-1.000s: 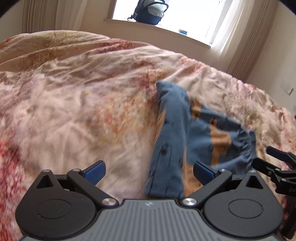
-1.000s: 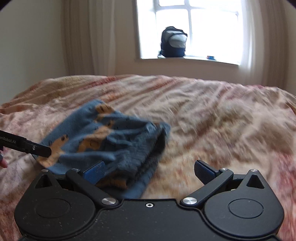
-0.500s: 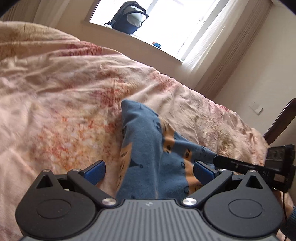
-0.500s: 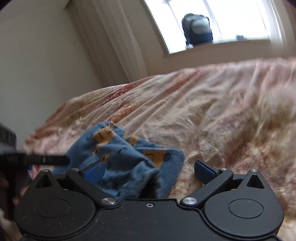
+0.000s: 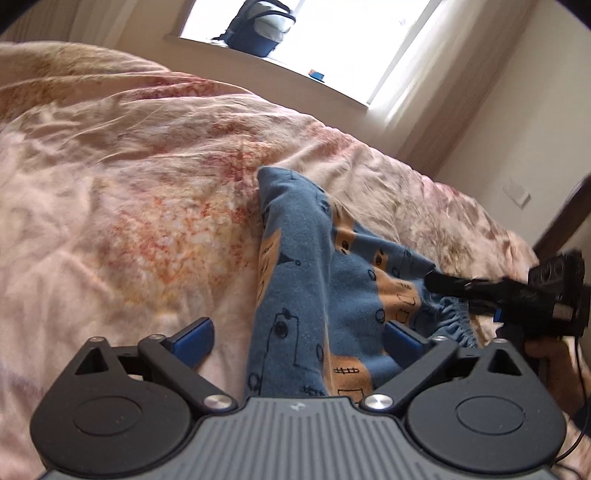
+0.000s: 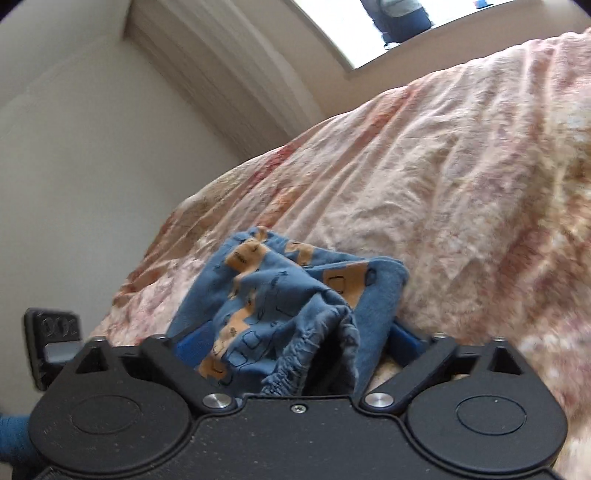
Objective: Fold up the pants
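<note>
Blue pants (image 5: 295,258) with orange patches lie crumpled on a floral bedspread (image 5: 129,184). My left gripper (image 5: 297,334) hovers low over one end of them. Its jaws are closing, the cloth lies between them against the right pad (image 5: 402,336), and the left pad (image 5: 192,336) is clear of it. My right gripper (image 6: 299,341) is at the gathered waistband of the pants (image 6: 280,291). Its jaws are closing too, with bunched cloth filling the gap. In the left wrist view the right gripper (image 5: 454,291) reaches in from the right.
A dark backpack (image 5: 262,31) stands on the windowsill behind the bed. Curtains (image 6: 236,74) hang beside the window. A dark wooden frame (image 5: 565,221) rises at the bed's right edge. The bedspread spreads wide to the left and beyond the pants.
The right gripper swung toward the waistband and rolled; the bunched cloth now sits between its fingers. The left gripper dipped and tilted over the pants. Both pairs of jaws have narrowed slightly.
</note>
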`<state>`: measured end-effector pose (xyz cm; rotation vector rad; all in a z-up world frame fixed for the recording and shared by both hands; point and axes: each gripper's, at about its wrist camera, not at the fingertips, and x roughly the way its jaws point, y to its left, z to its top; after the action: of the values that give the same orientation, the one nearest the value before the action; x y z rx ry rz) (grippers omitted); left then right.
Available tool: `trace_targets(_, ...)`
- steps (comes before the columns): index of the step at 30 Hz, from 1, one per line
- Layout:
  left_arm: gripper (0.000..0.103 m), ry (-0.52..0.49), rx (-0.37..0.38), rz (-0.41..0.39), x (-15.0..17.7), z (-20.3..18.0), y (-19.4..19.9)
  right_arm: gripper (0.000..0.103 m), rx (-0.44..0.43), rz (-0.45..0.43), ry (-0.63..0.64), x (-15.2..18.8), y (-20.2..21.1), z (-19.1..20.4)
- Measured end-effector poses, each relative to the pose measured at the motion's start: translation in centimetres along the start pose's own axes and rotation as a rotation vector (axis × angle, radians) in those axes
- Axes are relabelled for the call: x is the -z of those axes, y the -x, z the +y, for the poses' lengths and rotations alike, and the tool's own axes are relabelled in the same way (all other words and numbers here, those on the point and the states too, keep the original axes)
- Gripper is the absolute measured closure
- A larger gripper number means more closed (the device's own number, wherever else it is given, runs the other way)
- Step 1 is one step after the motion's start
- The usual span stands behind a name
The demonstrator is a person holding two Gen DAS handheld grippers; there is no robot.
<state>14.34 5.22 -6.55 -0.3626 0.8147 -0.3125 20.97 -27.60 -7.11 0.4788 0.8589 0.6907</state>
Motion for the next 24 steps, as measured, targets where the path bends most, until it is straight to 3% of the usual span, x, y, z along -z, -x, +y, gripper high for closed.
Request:
trace_targets(2, 0.021, 0.042, -0.030, 0.006, -0.2, 0.3, 0.2, 0.042, 0.041, -0.013, -0.027, 0.1, 0.4, -0.2)
trace_targets(4, 0.040, 0.051, -0.066, 0.022, -0.7, 0.4, 0.2, 0.058, 0.071, -0.032, -0.067, 0.2, 0.8, -0.6)
trace_targets(8, 0.066, 0.068, -0.052, 0.046, -1.1, 0.1, 0.6, 0.066, 0.112, -0.055, -0.054, 0.7, 1.1, 0.3)
trace_targets(13, 0.079, 0.055, -0.061, 0.043, -1.2, -0.6, 1.0, 0.076, 0.201, -0.115, 0.016, 1.2, 1.3, 3.0)
trace_targets(17, 0.085, 0.044, -0.072, 0.025, -1.6, -1.1, 1.5, 0.081, 0.267, -0.130, 0.144, 0.9, 1.0, 5.7)
trace_targets(24, 0.086, -0.024, -0.105, -0.052, -4.2, -2.1, 2.5, 0.082, 0.250, -0.190, 0.272, -1.3, 0.7, 8.7)
